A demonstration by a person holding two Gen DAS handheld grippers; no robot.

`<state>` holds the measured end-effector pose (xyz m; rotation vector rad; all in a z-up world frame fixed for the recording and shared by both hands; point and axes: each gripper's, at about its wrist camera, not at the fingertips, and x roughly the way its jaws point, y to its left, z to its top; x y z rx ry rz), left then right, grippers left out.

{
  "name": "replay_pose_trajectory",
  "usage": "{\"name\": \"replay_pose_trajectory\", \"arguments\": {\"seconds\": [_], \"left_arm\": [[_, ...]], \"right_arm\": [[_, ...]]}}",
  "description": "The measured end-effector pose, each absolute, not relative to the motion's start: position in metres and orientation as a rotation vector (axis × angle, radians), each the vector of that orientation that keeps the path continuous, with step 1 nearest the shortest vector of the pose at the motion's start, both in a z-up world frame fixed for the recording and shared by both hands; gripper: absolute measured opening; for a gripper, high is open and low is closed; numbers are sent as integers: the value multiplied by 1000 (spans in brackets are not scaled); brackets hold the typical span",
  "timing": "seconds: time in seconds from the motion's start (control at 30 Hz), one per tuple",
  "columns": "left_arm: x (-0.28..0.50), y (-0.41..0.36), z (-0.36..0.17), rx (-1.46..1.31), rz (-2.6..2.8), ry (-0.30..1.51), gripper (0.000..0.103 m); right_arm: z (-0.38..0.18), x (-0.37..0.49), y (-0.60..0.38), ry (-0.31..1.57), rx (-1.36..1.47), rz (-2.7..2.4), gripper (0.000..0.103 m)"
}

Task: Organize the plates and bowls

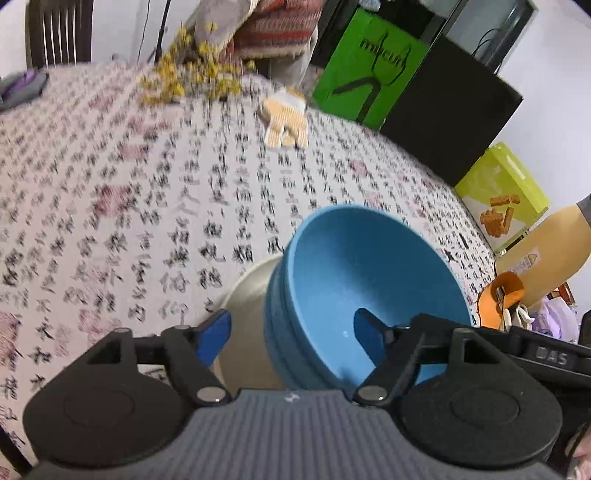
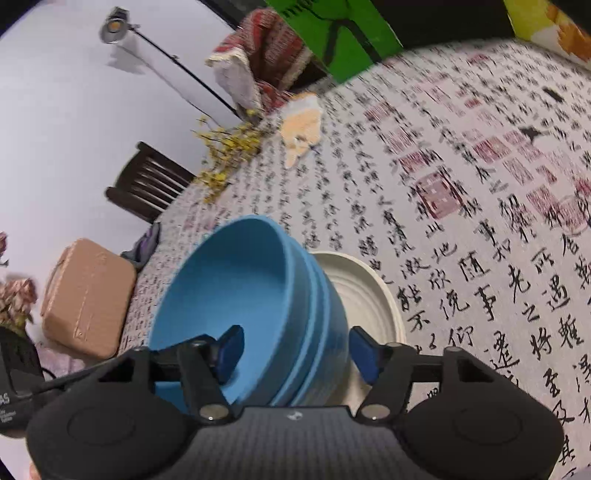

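The stack of blue bowls (image 1: pixel 369 280) sits on the cream plate (image 2: pixel 364 295) on the patterned tablecloth (image 1: pixel 147 206). The left gripper (image 1: pixel 291 336) and right gripper (image 2: pixel 295 350) both gape wide astride its rim, pads clear.

Even, bright indoor light with soft shadows. Ahead of both grippers the patterned tablecloth (image 1: pixel 147 206) smears with motion blur. Fisheye bending curves the table edge and walls outward. A lit lamp (image 2: pixel 115 25) glows far ahead-left of the right tool.
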<state>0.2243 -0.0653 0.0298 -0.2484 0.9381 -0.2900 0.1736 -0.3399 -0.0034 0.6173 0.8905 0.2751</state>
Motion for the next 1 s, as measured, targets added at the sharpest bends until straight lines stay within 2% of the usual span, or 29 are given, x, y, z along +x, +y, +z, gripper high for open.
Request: {"name": "replay_pose_trajectory", "arguments": {"seconds": [0.1, 0.23, 0.3, 0.37, 0.4, 0.77, 1.0], "left_arm": [[212, -64, 38, -194, -277, 868, 85], [196, -60, 46, -175, -281, 787, 99], [187, -57, 48, -181, -290, 748, 103], [177, -55, 50, -188, -287, 699, 103], [172, -53, 51, -191, -288, 677, 103], [113, -45, 44, -157, -247, 462, 103], [86, -41, 26, -127, -203, 430, 103]], "right_arm": [[4, 163, -339, 835, 599, 306, 83], [12, 147, -335, 768, 566, 354, 87], [15, 138, -334, 727, 550, 363, 95], [18, 128, -333, 679, 531, 363, 98], [19, 123, -332, 654, 521, 365, 103], [20, 57, -310, 424, 332, 345, 103], [8, 20, -303, 343, 279, 304, 103]]}}
